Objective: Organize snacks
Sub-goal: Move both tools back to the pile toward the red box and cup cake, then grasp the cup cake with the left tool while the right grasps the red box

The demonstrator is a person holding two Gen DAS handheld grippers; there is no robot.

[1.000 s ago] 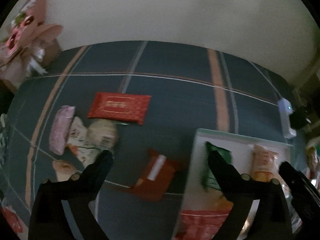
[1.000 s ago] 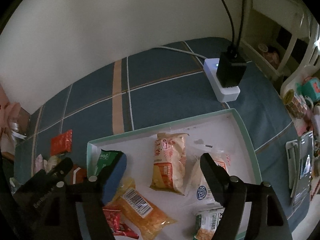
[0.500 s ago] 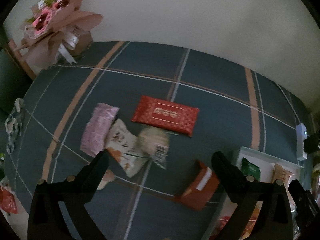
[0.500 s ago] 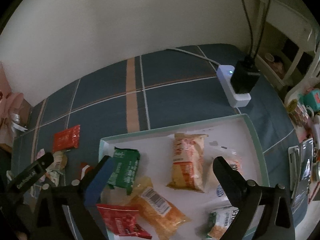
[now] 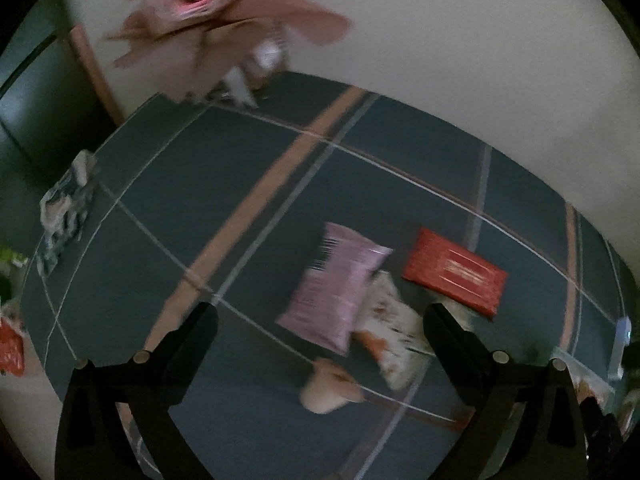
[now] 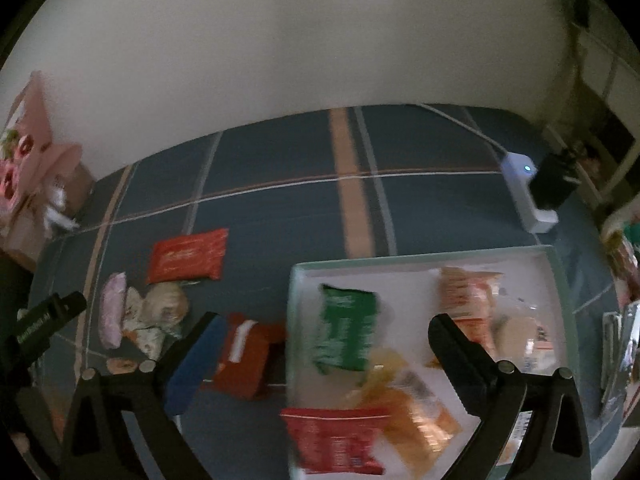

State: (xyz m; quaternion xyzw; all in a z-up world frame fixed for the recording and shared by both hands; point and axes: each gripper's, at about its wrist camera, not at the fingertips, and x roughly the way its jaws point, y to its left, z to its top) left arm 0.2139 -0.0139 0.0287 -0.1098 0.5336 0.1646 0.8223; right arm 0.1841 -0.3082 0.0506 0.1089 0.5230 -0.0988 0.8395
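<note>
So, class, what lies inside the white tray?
The tray holds a green packet, a red packet and orange packets; the right claw covers others.

Both wrist views are dim and low in contrast, with a muted, greenish-grey cast and no clear light source or hard shadows; the pale wall [image 6: 280, 40] is the brightest area, fading evenly toward a black circular vignette at the corners. Fisheye distortion bows the stripes of the blue plaid cloth [image 5: 240, 184] and curves the far edge of the surface. Motion blur smears the pink bouquet [image 5: 208, 12] and purple snack packet [image 5: 336, 292] in the left view and the green snack packet [image 6: 344, 332] in the right, while each black tool stays fairly crisp.
</note>
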